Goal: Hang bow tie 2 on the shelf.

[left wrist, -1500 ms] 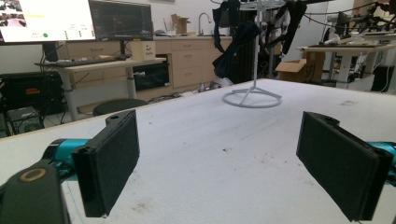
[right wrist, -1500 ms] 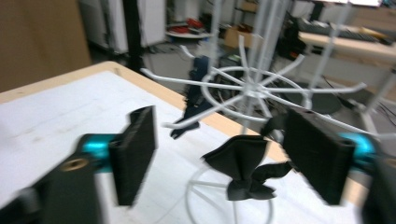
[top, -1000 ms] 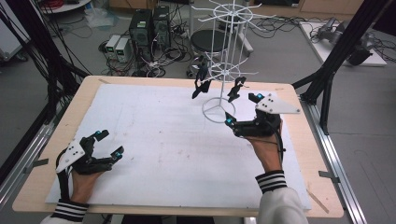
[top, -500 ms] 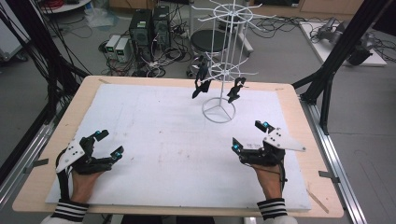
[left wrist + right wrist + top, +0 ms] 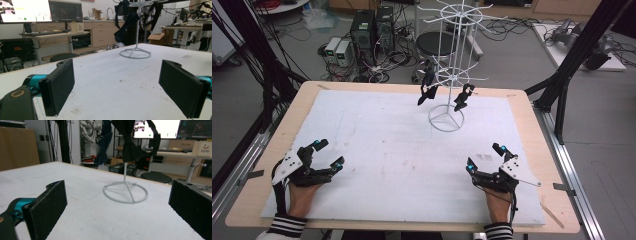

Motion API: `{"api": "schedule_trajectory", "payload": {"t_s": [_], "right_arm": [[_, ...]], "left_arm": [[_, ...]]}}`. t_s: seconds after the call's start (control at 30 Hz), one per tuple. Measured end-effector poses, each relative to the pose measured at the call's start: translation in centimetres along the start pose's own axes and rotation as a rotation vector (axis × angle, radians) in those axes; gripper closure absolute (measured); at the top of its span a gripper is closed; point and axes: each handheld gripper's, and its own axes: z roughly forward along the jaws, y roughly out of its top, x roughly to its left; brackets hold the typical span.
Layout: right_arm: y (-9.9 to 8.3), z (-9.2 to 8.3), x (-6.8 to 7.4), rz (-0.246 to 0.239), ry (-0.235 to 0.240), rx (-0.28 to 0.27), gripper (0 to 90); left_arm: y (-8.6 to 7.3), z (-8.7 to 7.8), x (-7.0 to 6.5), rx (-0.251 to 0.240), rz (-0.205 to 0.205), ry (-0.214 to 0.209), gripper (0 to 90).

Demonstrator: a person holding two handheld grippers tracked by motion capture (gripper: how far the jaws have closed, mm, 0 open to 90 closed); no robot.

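1. Left gripper (image 5: 326, 153) of mine rested at the near left corner of the white mat (image 5: 382, 150), jaws spread wide and holding nothing; it had not shifted over the last second.
2. Well ahead, toward the far middle of the mat, stood the wire rack (image 5: 447, 117), with two black bow-like pieces (image 5: 428, 90) hanging from its lower arms, one (image 5: 462, 97) to the right of the other.
3. My right gripper (image 5: 485, 157) had pulled back from beside the rack's ring base to the near right of the mat, jaws wide apart and empty.
4. With both grippers parked and the pieces left hanging, I judged the hanging work finished, or paused.
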Motion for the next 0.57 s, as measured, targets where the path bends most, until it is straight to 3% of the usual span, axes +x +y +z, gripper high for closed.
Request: {"api": "schedule_trajectory", "payload": {"t_s": [0.17,0.57], "right_arm": [[-1.8,-0.1,-0.1,0.018,0.011,0.002,0.9],[-1.9,0.1,0.2,-0.005,0.03,0.003,0.9]], "left_arm": [[0.0,0.0,0.0,0.0,-0.001,0.0,13.7],[0.0,0.0,0.0,0.001,0.0,0.0,13.6]]}}
